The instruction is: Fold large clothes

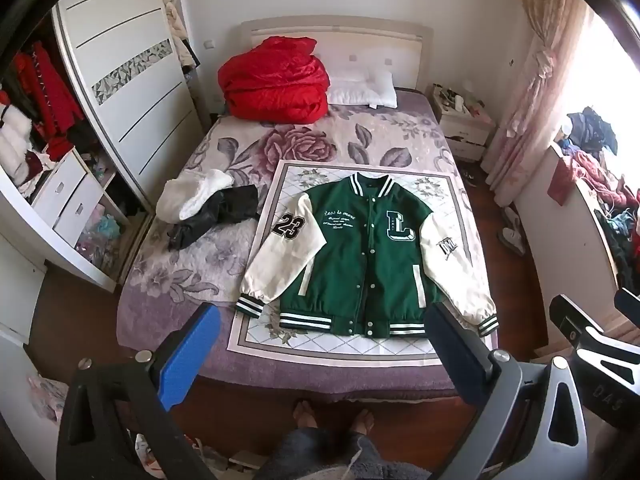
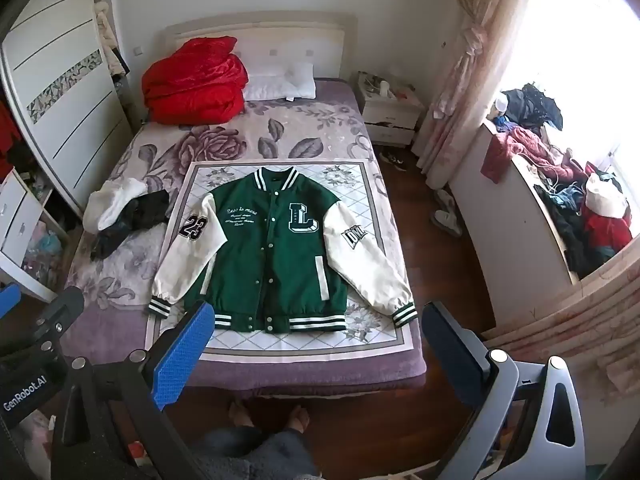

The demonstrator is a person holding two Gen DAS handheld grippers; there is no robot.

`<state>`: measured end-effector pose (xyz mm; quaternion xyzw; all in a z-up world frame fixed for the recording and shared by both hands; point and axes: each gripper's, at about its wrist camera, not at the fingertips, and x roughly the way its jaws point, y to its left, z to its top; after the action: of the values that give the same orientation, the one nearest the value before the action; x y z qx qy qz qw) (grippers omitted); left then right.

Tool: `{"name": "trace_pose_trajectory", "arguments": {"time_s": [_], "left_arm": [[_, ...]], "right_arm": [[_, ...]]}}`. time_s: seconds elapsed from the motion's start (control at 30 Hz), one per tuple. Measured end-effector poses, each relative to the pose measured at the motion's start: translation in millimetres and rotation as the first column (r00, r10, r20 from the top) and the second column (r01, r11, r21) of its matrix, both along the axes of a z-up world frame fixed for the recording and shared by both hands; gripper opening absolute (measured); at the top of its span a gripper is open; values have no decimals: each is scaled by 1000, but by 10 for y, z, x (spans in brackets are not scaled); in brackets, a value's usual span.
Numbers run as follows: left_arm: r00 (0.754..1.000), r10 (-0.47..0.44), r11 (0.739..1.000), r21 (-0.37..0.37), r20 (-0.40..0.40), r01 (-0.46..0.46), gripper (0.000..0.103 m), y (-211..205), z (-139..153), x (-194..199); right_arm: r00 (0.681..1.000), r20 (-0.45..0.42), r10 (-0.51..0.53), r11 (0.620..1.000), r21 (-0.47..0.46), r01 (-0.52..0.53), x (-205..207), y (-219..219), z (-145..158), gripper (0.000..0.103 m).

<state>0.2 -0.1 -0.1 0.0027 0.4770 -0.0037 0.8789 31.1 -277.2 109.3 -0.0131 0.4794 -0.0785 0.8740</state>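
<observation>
A green varsity jacket (image 1: 360, 256) with cream sleeves lies flat, front up and buttoned, on a patterned mat on the bed; it also shows in the right wrist view (image 2: 276, 256). Both sleeves slant outward toward the foot of the bed. My left gripper (image 1: 324, 328) is open and empty, held high above the foot of the bed, its blue pads (image 1: 188, 356) wide apart. My right gripper (image 2: 316, 332) is open and empty at the same height, a little to the right. Neither touches the jacket.
A red quilt (image 1: 272, 84) and white pillow (image 1: 360, 88) lie at the headboard. White and black clothes (image 1: 208, 208) are heaped left of the jacket. A wardrobe (image 1: 120, 100) stands left, a nightstand (image 2: 388, 108) and a clothes-piled ledge (image 2: 560, 200) right. The person's feet (image 1: 332, 420) are at the bed's foot.
</observation>
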Motion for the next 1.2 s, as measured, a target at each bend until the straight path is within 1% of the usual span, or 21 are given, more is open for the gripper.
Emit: {"name": "trace_pose_trajectory", "arguments": {"time_s": [0.3, 0.33, 0.5, 0.57, 0.67, 0.8, 0.87, 0.9, 0.97, 1.0, 1.07, 1.2], "left_arm": [[1000, -2, 1000, -5, 8, 2, 103, -4, -2, 1], [1000, 0, 1000, -4, 11, 0, 103, -3, 1, -3], [1000, -2, 1000, -5, 11, 2, 103, -7, -7, 5], [1000, -1, 1000, -7, 13, 1, 103, -6, -7, 3], [1000, -7, 1000, -5, 17, 7, 103, -24, 120, 63], [1000, -15, 1000, -4, 22, 15, 103, -146, 262, 150], [999, -17, 1000, -8, 30, 17, 103, -92, 234, 87], [999, -18, 1000, -9, 29, 19, 103, -98, 243, 101], [999, -17, 1000, -8, 32, 17, 103, -95, 209, 80], [999, -17, 1000, -9, 32, 17, 103, -97, 215, 87], [999, -17, 1000, -10, 31, 18, 103, -103, 225, 96], [999, -14, 1000, -9, 33, 14, 103, -110, 228, 95]], "right_arm": [[1000, 16, -6, 1000, 7, 6, -17, -18, 37, 103], [1000, 16, 0, 1000, -3, 0, -11, 36, 48, 103], [1000, 18, 1, 1000, -9, -1, -32, 34, 33, 103], [1000, 17, 0, 1000, -9, 1, -8, 30, 109, 103], [1000, 20, 1, 1000, -9, -1, -15, 28, 103, 103], [1000, 22, -2, 1000, -7, 2, -22, 29, 93, 103], [1000, 25, -1, 1000, -11, 2, -24, 40, 85, 103], [1000, 25, -2, 1000, -12, 2, -10, 10, 170, 103], [1000, 25, -4, 1000, -9, 4, -1, -1, 224, 103], [1000, 25, -2, 1000, -12, 3, -8, 9, 195, 103], [1000, 26, -4, 1000, -10, 4, 18, -10, 282, 103], [1000, 27, -3, 1000, -11, 4, 14, -1, 262, 103]]}}
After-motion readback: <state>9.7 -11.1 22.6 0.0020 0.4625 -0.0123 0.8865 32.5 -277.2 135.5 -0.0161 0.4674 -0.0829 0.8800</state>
